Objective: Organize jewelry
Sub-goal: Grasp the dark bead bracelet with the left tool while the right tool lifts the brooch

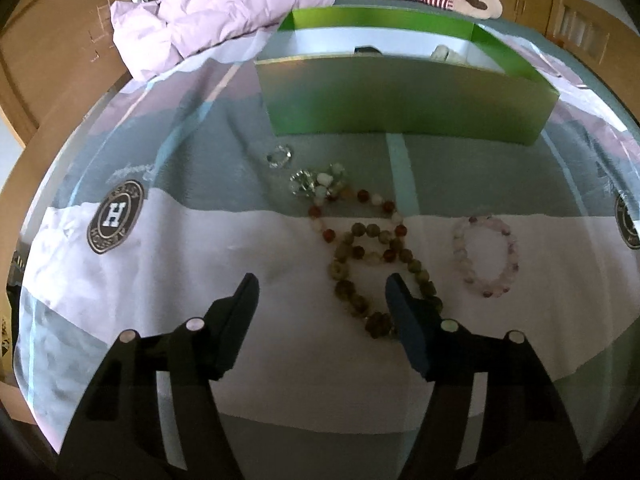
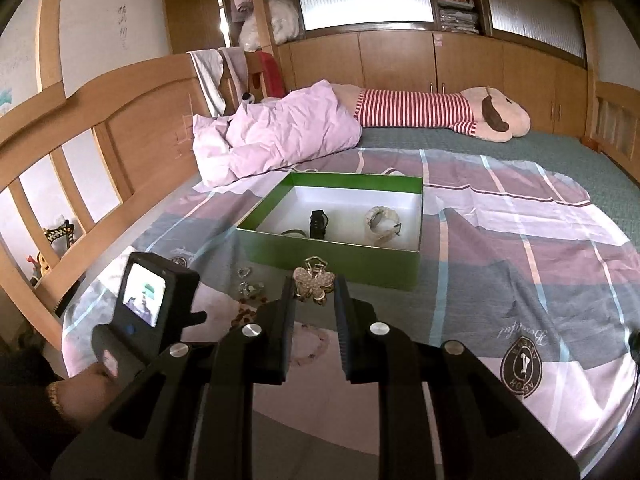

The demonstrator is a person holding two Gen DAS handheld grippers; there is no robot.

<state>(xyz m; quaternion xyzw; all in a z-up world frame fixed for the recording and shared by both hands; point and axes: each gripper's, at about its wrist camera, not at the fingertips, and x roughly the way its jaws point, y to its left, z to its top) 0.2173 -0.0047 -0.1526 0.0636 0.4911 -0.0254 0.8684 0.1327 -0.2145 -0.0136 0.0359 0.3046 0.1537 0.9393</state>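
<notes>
A green box (image 1: 400,100) with a white inside (image 2: 332,236) stands on the bed. It holds a black watch (image 2: 319,222), a white bracelet-like piece (image 2: 380,224) and another piece at the near wall. My right gripper (image 2: 314,286) is shut on a butterfly hair clip (image 2: 314,284), held above the bed just short of the box. My left gripper (image 1: 320,284) is open and empty, low over the sheet. A brown bead bracelet (image 1: 360,276) lies by its right finger. A pink bead bracelet (image 1: 486,256), a red-and-white bead strand (image 1: 360,208) and clear crystal pieces (image 1: 280,156) lie further on.
A crumpled pink quilt (image 2: 276,132) and a striped plush toy (image 2: 440,110) lie at the far side of the bed. The wooden bed frame (image 2: 80,148) runs along the left. The left hand-held unit (image 2: 144,300) shows in the right wrist view.
</notes>
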